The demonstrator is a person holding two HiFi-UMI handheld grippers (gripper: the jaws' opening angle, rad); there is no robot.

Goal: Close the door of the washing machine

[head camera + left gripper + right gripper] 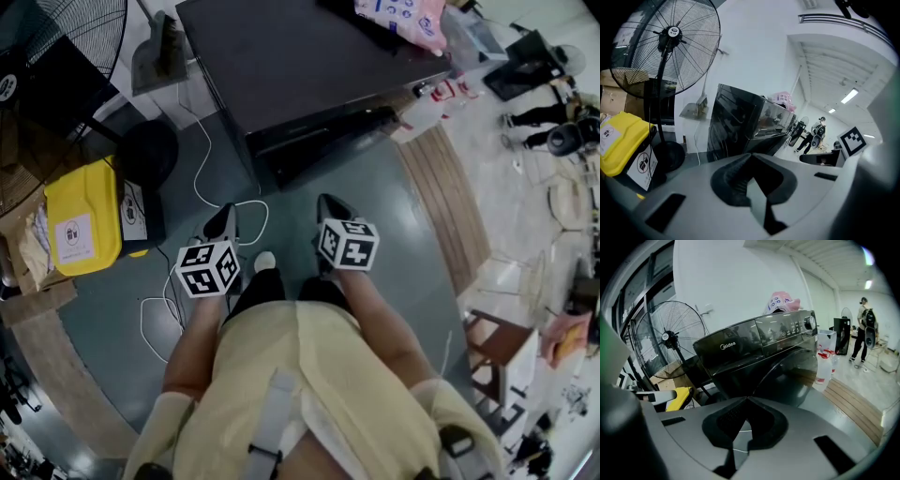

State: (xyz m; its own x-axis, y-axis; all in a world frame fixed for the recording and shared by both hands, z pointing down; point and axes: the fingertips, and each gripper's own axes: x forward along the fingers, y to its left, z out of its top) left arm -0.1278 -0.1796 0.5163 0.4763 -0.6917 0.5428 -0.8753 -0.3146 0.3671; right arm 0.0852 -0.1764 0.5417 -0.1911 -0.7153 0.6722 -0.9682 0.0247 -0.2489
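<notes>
Washing machine, dark, stands ahead of the person on grey floor; control panel and dial visible along its upper front in the right gripper view; pink printed bag lies on its top. Round dark door sits on the front face, toward the right gripper; it appears to stand out from the front, partly open; exact gap cannot be told.

Left gripper: held low, well short of the machine; jaws pressed together at the tips, nothing between them. Right gripper: just beside the left, slightly nearer the machine; jaws likewise brought together, empty; neither touches the door. Marker cubes on both face up toward the head camera.

Surroundings: pedestal fan to the left of the machine; yellow container beside the fan's base; white cable trails across the floor near the left gripper; spray bottle at the machine's right side; person standing far behind.
</notes>
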